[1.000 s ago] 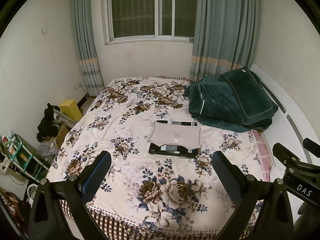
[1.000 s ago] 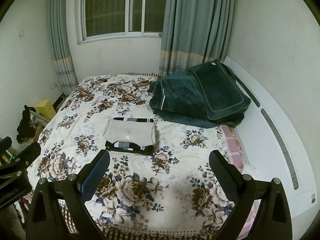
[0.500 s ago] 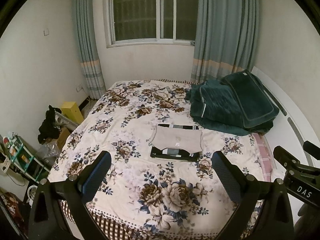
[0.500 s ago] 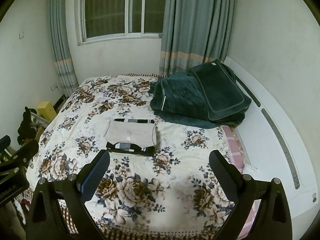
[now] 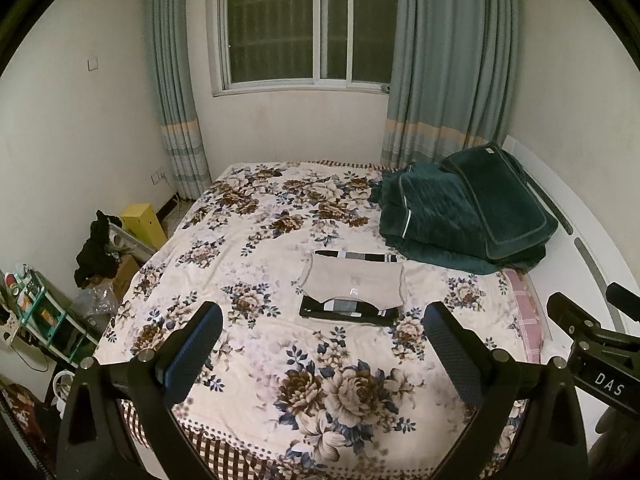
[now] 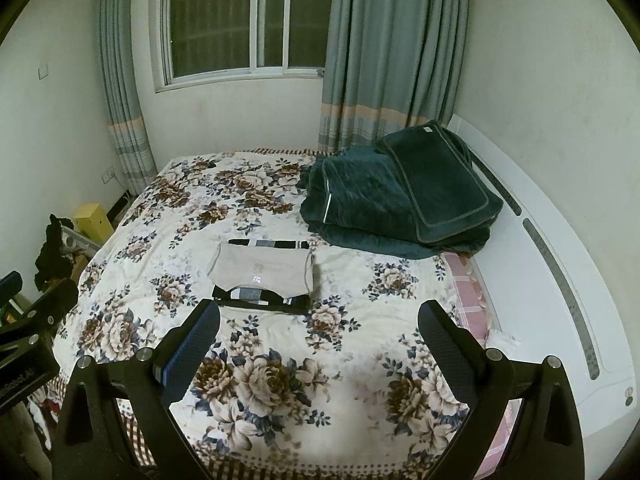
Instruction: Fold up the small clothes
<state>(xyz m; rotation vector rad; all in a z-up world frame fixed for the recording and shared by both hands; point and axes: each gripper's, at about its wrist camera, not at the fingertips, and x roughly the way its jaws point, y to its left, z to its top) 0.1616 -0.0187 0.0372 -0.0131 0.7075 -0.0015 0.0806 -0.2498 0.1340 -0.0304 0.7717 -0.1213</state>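
We held both grippers back w/ jaws wide apart, nothing in either: left gripper (image 5: pixel 322 334), right gripper (image 6: pixel 318 330). Beige folded garment (image 5: pixel 354 282) lay atop a striped one (image 5: pixel 348 309), mid-frame on the floral bedspread (image 5: pixel 340 384). Folding looked done; next, prob. fetch another item.

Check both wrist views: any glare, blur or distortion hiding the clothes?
Left wrist: strong fisheye bend, dark vignette at corners, dim greenish light; clothes sharp, one small bright glint on the beige top piece. Right wrist: same bend and vignette; clothes clear, unobstructed; window dark, no glare.
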